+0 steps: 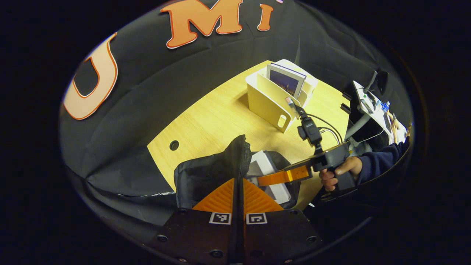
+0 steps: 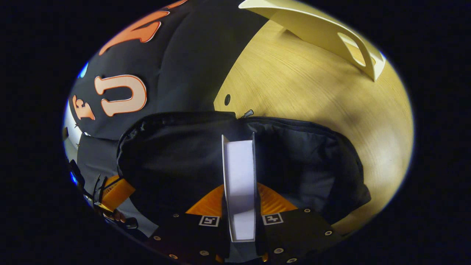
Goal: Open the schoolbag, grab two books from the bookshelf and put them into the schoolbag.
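The black schoolbag [image 1: 206, 173] lies open on the wooden table [image 1: 213, 117]. My left gripper [image 1: 238, 182] is shut on the raised zipper edge of the bag's flap and holds it up. A hand [image 1: 336, 173] holds my right gripper [image 1: 263, 179], which reaches into the bag's mouth. In the right gripper view, my right gripper [image 2: 239, 187] is shut on a white book [image 2: 239, 169], page edge up, over the bag's dark opening [image 2: 176, 154]. The same book [image 1: 263, 162] shows white inside the bag. The cream bookshelf [image 1: 268, 103] stands farther back with another book [image 1: 285, 81] in it.
A round cable hole [image 1: 174, 145] sits in the table left of the bag. Cables [image 1: 327, 127] trail from the right gripper toward a desk with equipment [image 1: 368, 103] at the right. The bookshelf's handle end [image 2: 353, 48] lies beyond the bag. Black cloth wall [image 1: 165, 81] bounds the table's far side.
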